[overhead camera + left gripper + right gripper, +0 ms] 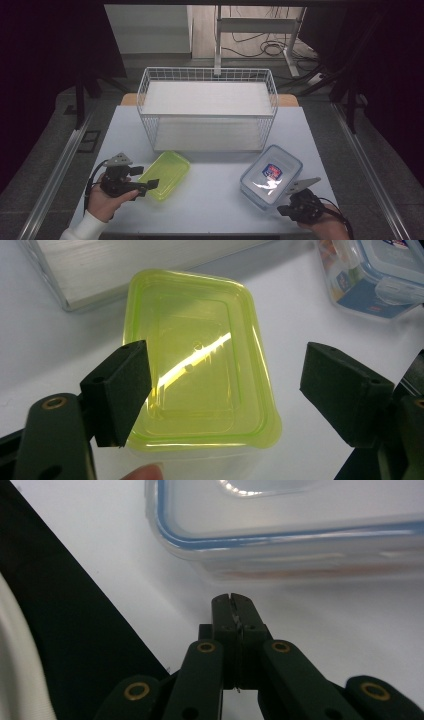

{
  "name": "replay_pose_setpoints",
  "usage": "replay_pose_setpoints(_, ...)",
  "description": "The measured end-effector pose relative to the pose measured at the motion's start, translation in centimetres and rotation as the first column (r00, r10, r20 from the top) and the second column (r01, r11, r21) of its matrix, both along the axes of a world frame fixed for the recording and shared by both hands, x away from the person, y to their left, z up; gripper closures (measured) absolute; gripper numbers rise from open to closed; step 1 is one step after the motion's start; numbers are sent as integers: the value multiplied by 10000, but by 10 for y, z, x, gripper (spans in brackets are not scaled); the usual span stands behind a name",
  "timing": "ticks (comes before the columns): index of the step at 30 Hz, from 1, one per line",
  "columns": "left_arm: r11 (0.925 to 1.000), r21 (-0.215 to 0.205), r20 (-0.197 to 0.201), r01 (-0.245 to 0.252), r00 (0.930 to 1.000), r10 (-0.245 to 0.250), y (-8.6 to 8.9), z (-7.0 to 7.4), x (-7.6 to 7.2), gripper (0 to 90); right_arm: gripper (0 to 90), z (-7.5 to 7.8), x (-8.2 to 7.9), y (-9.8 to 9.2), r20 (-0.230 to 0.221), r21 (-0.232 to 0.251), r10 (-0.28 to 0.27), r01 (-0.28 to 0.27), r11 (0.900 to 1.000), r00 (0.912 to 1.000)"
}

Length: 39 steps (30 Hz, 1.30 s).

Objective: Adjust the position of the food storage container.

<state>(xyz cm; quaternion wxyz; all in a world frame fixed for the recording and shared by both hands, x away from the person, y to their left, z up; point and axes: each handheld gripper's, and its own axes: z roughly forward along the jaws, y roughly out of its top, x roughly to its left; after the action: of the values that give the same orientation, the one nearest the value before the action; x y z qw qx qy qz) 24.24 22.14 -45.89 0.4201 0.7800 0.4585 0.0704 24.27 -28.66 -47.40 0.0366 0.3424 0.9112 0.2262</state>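
left gripper (pixel 225 390) gapes over green box (pixel 200 365) — seemingly untouched

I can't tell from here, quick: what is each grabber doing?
Left gripper: open, jaws around the green container.
Right gripper: shut, holding nothing.

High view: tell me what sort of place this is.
Probably a lab or recording workspace, not a home: a bare white table in a dark surround, loose cables on the floor behind, and a metal stand.
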Motion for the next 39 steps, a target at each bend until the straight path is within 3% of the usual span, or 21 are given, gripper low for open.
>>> replay_pose_setpoints(4, 10000, -19, 74, 27, 10000, -27, -2, 3, 1, 201, 892, 2, 2, 11, 211, -103, 231, -229, 9997, 9995)
replay_pose_setpoints(9, 10000, -40, 110, -3, 9999, 4, -1, 5, 0, 201, 892, 2, 4, 27, 353, -576, 483, -463, 9973, 9982)
replay_pose_setpoints(18, 9999, -133, 81, -66, 9999, 67, 1, 5, 3, 201, 891, -1, 9, 55, 474, -707, 844, -809, 9942, 9953)
replay_pose_setpoints(27, 10000, -69, 46, -46, 10000, 46, 0, 3, 3, 200, 892, -6, 16, 82, 772, -633, 854, -806, 9947, 9933)
replay_pose_setpoints(30, 10000, -44, 43, -43, 10000, 43, 0, 3, 3, 200, 891, -5, 14, 82, 764, -522, 867, -828, 9952, 9933)
replay_pose_setpoints(34, 10000, 6, 41, -15, 10000, 15, -1, 2, 3, 200, 892, 13, 6, 71, 1027, 72, 793, -805, 9967, 9915)
replay_pose_setpoints(37, 10000, -1, 43, -52, 10000, 52, 0, 2, 2, 200, 892, 43, 13, 43, 1683, 689, -102, -15, 9976, 9857)
replay_pose_setpoints(39, 10000, -43, 46, -78, 10000, 78, 0, 2, 2, 200, 892, 50, 18, 34, 1861, 825, -399, 249, 9963, 9817)
